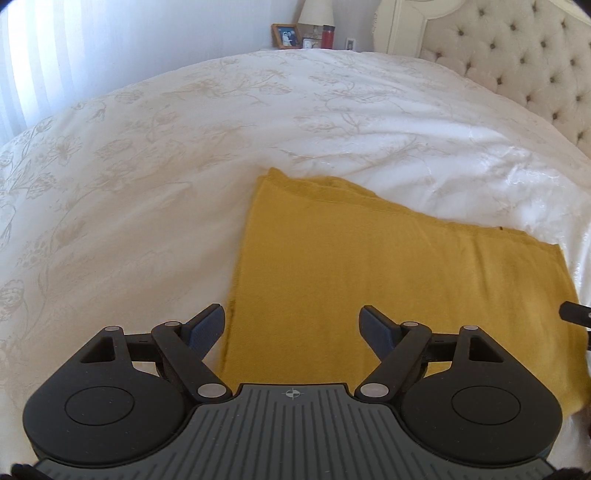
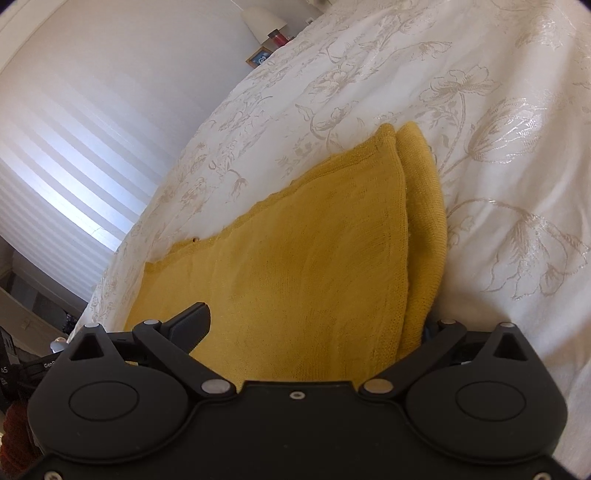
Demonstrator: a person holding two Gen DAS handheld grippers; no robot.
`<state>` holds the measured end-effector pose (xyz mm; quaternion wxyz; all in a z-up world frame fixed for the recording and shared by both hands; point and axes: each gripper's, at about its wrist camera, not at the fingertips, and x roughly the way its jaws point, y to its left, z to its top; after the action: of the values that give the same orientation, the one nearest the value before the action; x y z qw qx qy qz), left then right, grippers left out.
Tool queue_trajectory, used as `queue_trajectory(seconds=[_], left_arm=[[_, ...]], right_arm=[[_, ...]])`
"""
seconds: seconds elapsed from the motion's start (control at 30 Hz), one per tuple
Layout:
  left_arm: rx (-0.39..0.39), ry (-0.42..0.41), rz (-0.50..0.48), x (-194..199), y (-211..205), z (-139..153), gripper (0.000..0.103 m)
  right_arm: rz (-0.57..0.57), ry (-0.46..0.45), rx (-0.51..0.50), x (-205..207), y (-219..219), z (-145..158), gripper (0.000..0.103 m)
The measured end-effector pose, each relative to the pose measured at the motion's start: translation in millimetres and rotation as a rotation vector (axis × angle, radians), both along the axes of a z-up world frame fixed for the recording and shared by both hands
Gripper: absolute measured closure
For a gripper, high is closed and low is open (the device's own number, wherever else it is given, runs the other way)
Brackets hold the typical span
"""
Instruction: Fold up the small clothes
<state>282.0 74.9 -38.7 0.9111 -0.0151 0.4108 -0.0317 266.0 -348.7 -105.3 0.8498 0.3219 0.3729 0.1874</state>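
Note:
A mustard-yellow knit garment (image 1: 388,280) lies folded flat on the white floral bedspread (image 1: 147,166). My left gripper (image 1: 291,328) is open, hovering over the garment's near left edge, its left finger over the bedspread. In the right wrist view the garment (image 2: 295,266) shows two stacked layers at its right edge. My right gripper (image 2: 314,332) is open, low over the garment's near right edge. Its left finger (image 2: 192,325) lies over the cloth; its right finger is hidden under the folded edge. A bit of the right gripper (image 1: 576,314) shows at the right of the left wrist view.
A tufted cream headboard (image 1: 517,55) stands at the far right. A nightstand beyond the bed holds a lamp (image 1: 316,14), a picture frame (image 1: 286,36) and a red bottle (image 1: 328,36). Window blinds (image 2: 74,166) are at the left.

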Motion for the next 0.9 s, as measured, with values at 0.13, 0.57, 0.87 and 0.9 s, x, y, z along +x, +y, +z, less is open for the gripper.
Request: queue_trajectory(seconds=[0.13,0.57,0.87,0.9], left_arm=[[-0.022,0.001,0.015,-3,27,-2,0.024],[-0.057,-0.039,-0.024,0,71,-7,0.024],[-0.149,-0.044,-0.034,-9,100,-11,0.024],[-0.156,-0.045,-0.038,-10,102,-10,0.024]], right_arm=[[-0.011,0.007,-0.065,-2,3,4,0.02],[-0.09,0.189,-0.295,7,19,29,0.077],[-0.085,0.142,-0.435,13,70,91,0.081],[-0.077,0.124,-0.441,14,78,101,0.081]])
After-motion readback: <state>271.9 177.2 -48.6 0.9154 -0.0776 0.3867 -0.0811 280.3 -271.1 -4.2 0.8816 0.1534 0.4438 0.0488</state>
